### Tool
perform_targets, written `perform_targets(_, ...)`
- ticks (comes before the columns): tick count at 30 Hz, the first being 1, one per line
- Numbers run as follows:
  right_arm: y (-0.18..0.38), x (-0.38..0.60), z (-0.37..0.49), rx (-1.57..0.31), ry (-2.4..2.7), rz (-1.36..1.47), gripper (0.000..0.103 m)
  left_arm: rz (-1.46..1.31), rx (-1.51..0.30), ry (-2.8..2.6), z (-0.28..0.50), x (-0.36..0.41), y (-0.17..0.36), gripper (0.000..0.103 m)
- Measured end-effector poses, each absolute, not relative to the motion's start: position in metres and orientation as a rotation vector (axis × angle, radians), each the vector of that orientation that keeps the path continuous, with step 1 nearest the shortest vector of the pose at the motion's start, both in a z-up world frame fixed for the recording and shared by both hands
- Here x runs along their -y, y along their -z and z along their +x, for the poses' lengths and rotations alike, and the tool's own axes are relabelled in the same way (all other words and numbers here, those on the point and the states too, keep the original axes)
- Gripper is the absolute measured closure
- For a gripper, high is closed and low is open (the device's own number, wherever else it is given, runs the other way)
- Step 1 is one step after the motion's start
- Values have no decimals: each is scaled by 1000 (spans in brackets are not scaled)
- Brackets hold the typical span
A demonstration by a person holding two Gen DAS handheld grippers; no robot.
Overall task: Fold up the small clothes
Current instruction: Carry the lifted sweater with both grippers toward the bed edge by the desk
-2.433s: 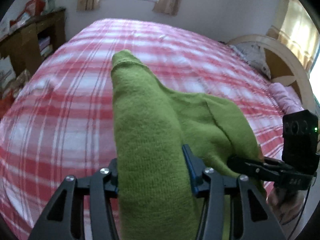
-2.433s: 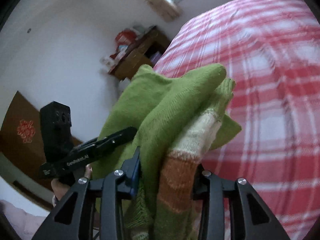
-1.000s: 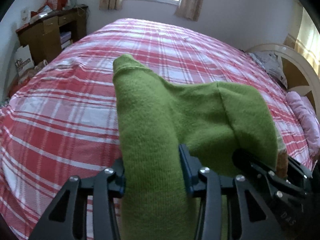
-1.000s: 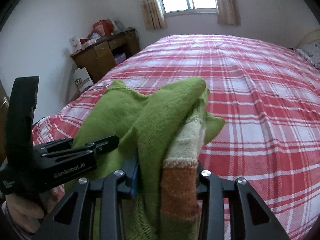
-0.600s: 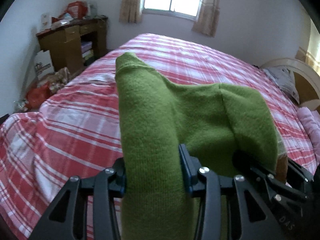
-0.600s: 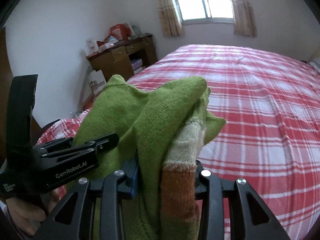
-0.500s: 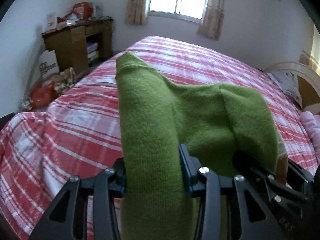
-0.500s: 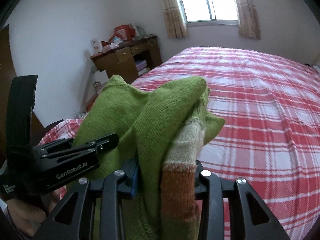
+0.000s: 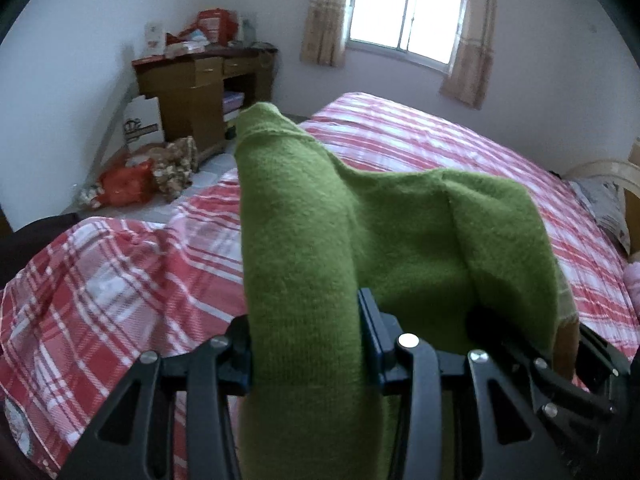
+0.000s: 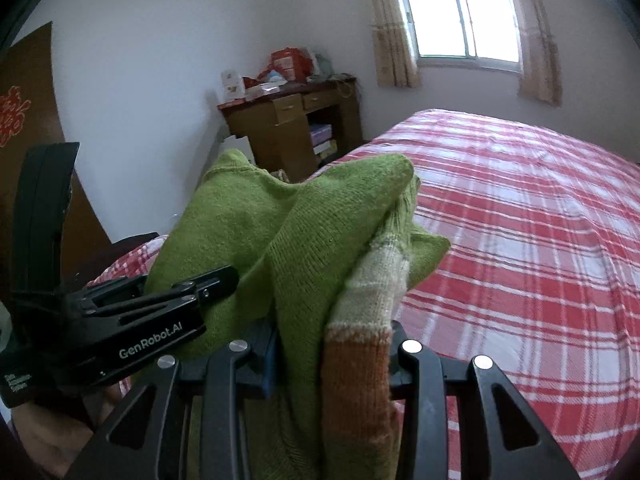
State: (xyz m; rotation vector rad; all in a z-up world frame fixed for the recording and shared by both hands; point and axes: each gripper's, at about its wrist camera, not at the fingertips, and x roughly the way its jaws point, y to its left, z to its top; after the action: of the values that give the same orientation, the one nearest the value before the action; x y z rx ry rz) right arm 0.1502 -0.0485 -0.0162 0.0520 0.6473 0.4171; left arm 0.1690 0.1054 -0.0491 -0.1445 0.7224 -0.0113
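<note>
Both tools clamped on one green knit garment (image 9: 304, 240), held in the air above the red plaid bed (image 9: 120, 280); left tool (image 9: 306, 340) at lower centre of the left wrist view pinches a thick rolled bunch of green fabric; right tool (image 10: 332, 356) at lower centre of the right wrist view grips a bunch that shows green, cream and orange bands; each tool shows in the other's view, the right one at the lower right edge, the left one at lower left, close together with cloth slung between them. Task looks early or mid-way, as a judgement: garment is bunched, not laid flat, no neat fold visible, nothing folded lying on the bed; laying it out and folding it is left. Versus the earlier frames: grips unchanged, same bunches between the jaws; both views have swung up and toward the room's left side, so the wooden desk (image 10: 296, 120), window (image 9: 404, 12) and floor clutter (image 9: 136, 180) now show where mostly bedspread filled the frame; the headboard has slid to the far right edge.
</note>
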Motion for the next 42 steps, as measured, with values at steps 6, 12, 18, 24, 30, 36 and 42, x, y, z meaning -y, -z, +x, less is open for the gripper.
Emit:
perform_targets(6,17,23,159,-630,-460,17,65,-159,-715,-42,174,-126,52,60)
perform_targets(12,22,5,174,-621,-502,9,66,-171,-708,-91,181,-145,54,60)
perform_targets(18,30,-18,196,-558,-530,-57,66,-160,-694,-146,205,-161,59,60)
perform_targets(24,48,-23,229,-583,-514,-52,66,-156,-717,-170,233,-164,76,61)
perform_targets(30,59,-19,241,-606,-517,-39,66,-163,-736,-167,243,-163,85,61)
perform_targets(36,55,-19,243,-586,-517,-52,66,-163,-728,-160,247,-162,81,61)
perform_targets(42,62,-21,254,-591,-512,-52,66,-143,-729,-181,263,-160,88,61)
